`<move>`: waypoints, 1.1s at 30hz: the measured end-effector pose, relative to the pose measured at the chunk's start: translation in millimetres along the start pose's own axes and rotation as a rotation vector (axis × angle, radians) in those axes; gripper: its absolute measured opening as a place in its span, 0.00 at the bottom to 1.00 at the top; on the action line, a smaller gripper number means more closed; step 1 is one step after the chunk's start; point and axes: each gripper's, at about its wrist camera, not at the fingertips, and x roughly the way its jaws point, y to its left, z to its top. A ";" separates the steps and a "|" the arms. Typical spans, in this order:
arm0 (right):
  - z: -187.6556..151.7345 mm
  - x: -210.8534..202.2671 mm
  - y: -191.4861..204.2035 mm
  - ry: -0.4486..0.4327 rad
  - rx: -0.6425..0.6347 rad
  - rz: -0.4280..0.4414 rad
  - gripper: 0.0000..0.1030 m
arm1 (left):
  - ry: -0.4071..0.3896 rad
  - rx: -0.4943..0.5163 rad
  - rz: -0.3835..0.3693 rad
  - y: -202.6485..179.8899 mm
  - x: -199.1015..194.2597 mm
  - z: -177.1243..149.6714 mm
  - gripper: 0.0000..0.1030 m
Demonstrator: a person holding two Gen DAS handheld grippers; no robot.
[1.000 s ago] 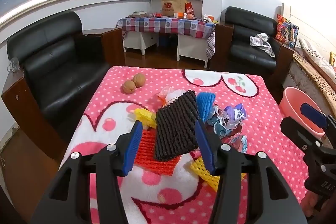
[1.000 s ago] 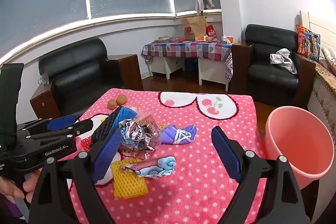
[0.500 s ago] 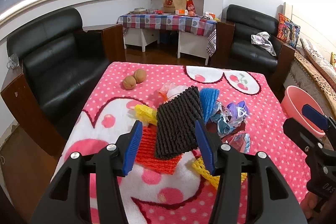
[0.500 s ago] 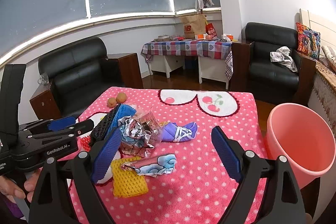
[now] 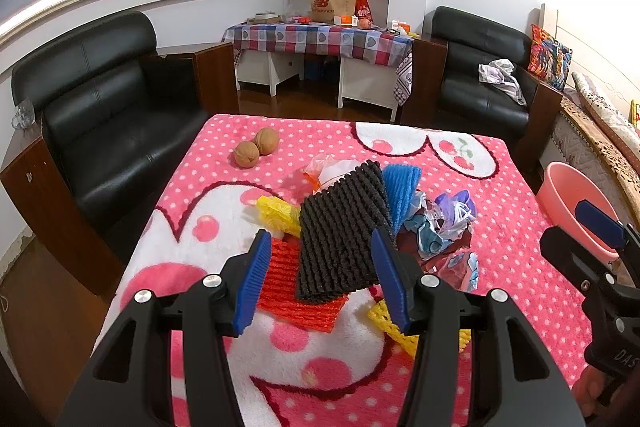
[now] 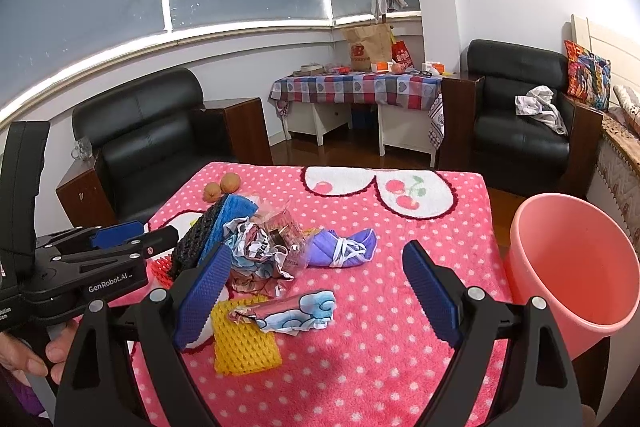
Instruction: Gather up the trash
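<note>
Left gripper (image 5: 320,283) gapes wide over the black foam net (image 5: 340,231) at frame centre. Only the right view shows the right gripper (image 6: 316,291) wide apart above the cloud-print wrapper (image 6: 288,315), with the pink bucket's (image 6: 576,267) bare inside at right.

Fluffy pink polka-dot fleece blanket (image 5: 516,247), matt, centre frame. Black ribbed foam-net sleeve (image 5: 340,227) rough; red foam net (image 5: 296,291) and yellow foam net (image 6: 244,339) same ribbed texture. Crinkled glossy foil wrapper with blue clouds (image 6: 288,313). Smooth pink plastic basin (image 6: 572,267), slight sheen, right. Glossy black leather sofa (image 5: 108,119), left. Left gripper (image 5: 320,281): matt black plastic, ridged blue pads, shiny metal screws.
</note>
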 end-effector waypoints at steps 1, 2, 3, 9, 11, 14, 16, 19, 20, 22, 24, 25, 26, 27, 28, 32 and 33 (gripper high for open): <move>-0.3 1.1 0.0 0.001 0.000 0.001 0.84 | -0.001 0.000 -0.001 0.0 -0.1 0.1 0.51; -0.2 1.5 0.3 0.001 -0.001 0.000 0.84 | 0.000 0.000 0.000 -0.1 -0.1 0.2 0.51; -0.1 1.6 0.3 0.001 -0.001 0.000 0.84 | 0.000 0.001 0.000 -0.4 0.1 -0.4 0.51; -0.1 1.3 0.2 0.001 0.000 0.000 0.84 | 0.000 0.000 0.000 0.2 0.1 -0.2 0.51; -0.2 1.6 0.5 0.000 0.000 0.000 0.84 | 0.000 -0.001 0.000 0.1 -0.1 0.4 0.51; -0.2 1.3 0.2 0.000 0.000 0.001 0.84 | 0.000 -0.001 0.000 0.3 0.3 -0.1 0.51; -0.3 1.2 0.2 0.000 -0.001 0.000 0.84 | 0.001 -0.001 0.000 0.2 0.1 0.2 0.51; -0.4 1.2 0.1 0.001 0.000 0.001 0.84 | 0.001 -0.001 0.000 0.2 0.0 0.7 0.51; -0.5 1.4 0.2 0.001 0.000 0.001 0.84 | 0.001 -0.001 0.001 0.3 0.3 0.2 0.51; -0.4 1.3 0.1 0.001 0.000 0.000 0.84 | 0.002 -0.002 -0.001 0.8 -0.1 0.4 0.51; 0.0 0.9 -0.3 0.001 0.001 0.000 0.83 | 0.002 -0.002 -0.001 0.9 0.0 0.3 0.51; 0.0 0.9 -0.3 0.001 0.001 0.001 0.83 | 0.003 -0.002 -0.002 0.8 -0.1 0.5 0.51; 0.0 1.1 0.1 0.001 0.000 0.001 0.83 | 0.002 -0.002 -0.001 0.7 -0.2 0.5 0.51; -0.1 0.9 -0.3 0.001 0.000 0.000 0.83 | 0.001 -0.002 -0.001 1.1 0.0 0.0 0.51; -0.1 0.9 -0.3 0.001 0.000 0.000 0.83 | 0.002 -0.002 -0.002 1.0 0.0 0.3 0.51; -0.3 1.0 -0.3 0.002 0.001 0.001 0.83 | 0.003 -0.003 -0.001 0.6 -0.3 0.8 0.51; -0.4 1.0 -0.4 0.002 0.001 0.001 0.82 | 0.003 -0.003 -0.002 0.9 0.1 0.3 0.51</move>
